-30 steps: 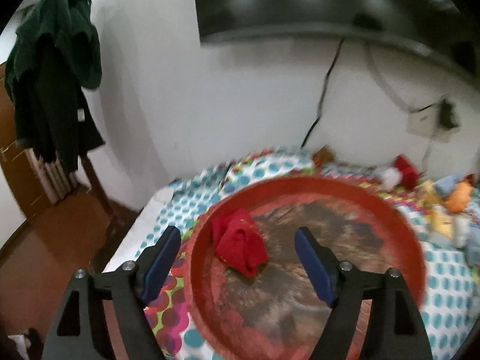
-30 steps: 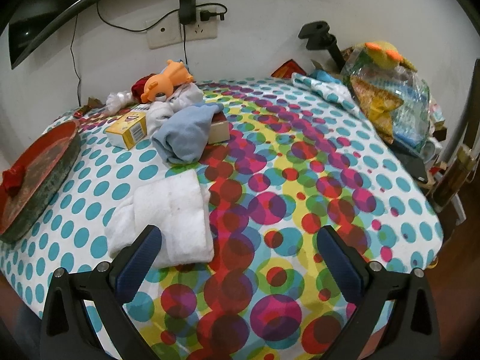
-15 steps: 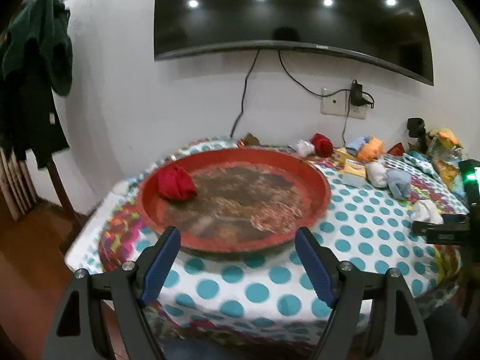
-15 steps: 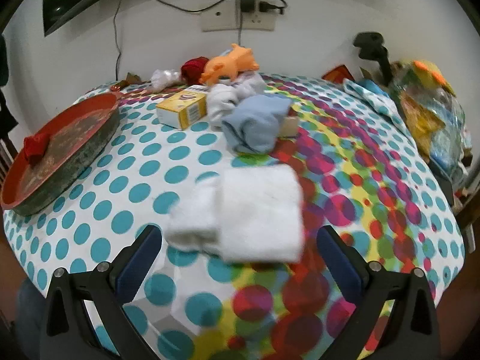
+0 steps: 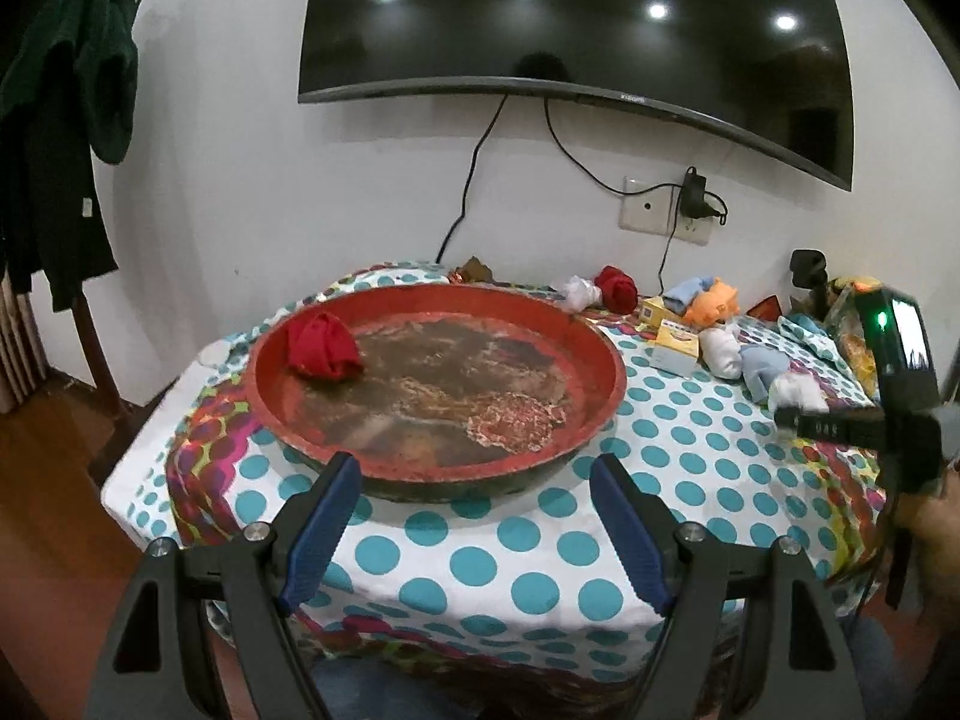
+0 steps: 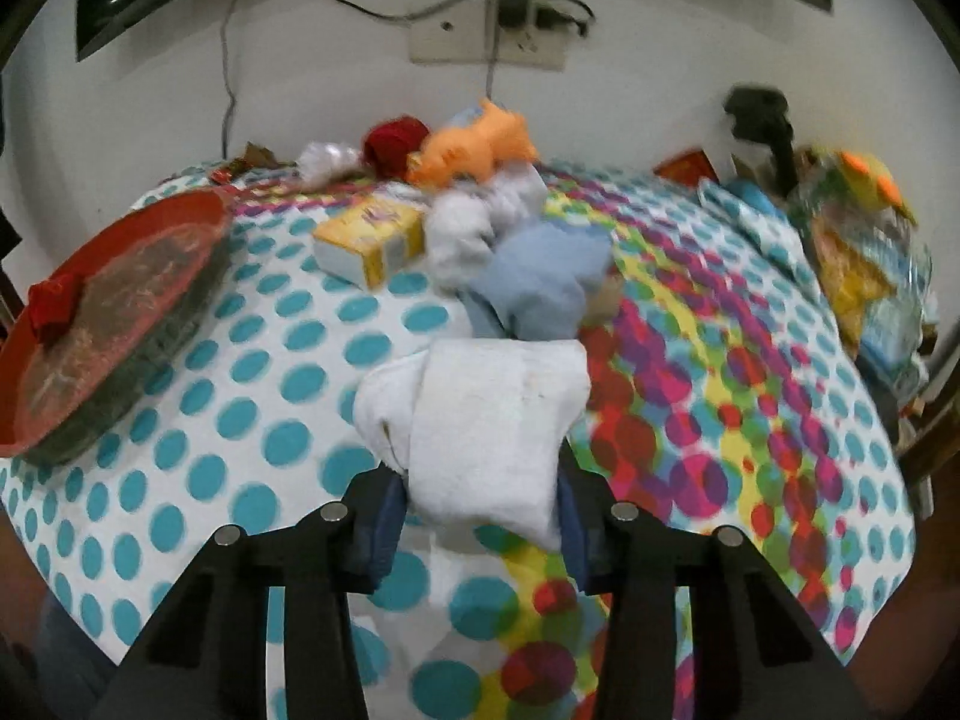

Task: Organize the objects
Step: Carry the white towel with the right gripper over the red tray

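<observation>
1. White terry cloth, a folded white cloth (image 6: 492, 414), sits between the blue pads of the right gripper (image 6: 480, 516); its jaws are closing and the pads press on the fabric from both sides.
2. Just beyond that cloth lies a light blue cloth (image 6: 540, 282), touching its far edge, and behind that a grey-white bundle (image 6: 474, 222).
3. A yellow box (image 6: 372, 234) lies to the left of the bundle, with an orange plush toy (image 6: 474, 144) and a red ball of fabric (image 6: 393, 144) further back by the wall.
4. The left gripper (image 5: 474, 528) hangs over the near edge of the table (image 5: 528, 576) with its jaws spread and nothing between them.
5. Just past its fingertips stands a round red tray (image 5: 432, 468), on the left part of the table.
6. A red cloth (image 5: 321, 345) lies inside the tray at its far left.
7. The tablecloth is white with teal dots on the left and multicoloured dots on the right.
8. A dark television (image 5: 576, 24) hangs on the wall above.
</observation>
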`<action>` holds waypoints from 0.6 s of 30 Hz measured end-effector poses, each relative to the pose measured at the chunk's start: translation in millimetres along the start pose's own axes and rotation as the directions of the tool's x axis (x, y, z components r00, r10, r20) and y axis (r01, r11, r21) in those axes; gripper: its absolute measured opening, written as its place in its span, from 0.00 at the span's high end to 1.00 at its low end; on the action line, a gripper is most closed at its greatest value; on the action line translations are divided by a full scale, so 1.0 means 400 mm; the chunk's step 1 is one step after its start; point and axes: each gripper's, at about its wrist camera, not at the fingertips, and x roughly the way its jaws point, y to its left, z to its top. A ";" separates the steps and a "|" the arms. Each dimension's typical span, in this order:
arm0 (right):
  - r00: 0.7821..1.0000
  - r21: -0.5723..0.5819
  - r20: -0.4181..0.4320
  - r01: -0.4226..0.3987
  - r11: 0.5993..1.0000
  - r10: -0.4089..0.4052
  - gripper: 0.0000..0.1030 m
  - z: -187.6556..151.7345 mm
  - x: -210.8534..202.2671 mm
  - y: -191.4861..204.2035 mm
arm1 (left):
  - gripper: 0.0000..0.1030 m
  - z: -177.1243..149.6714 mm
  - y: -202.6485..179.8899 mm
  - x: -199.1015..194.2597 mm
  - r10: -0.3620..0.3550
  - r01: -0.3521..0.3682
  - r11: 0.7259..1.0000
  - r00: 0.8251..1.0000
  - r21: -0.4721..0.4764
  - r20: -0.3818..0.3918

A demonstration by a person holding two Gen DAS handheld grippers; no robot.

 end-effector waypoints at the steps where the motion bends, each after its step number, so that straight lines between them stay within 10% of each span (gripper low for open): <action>1: 1.000 -0.005 0.012 -0.007 1.000 0.007 0.61 0.015 -0.009 0.013 | 0.21 0.001 0.003 -0.003 -0.004 0.004 1.000 1.000 -0.009 0.001; 18: 0.987 -0.209 0.113 -0.091 0.974 0.116 0.61 0.185 -0.103 0.326 | 0.21 0.009 0.095 -0.009 0.126 -0.124 0.982 0.992 -0.143 0.005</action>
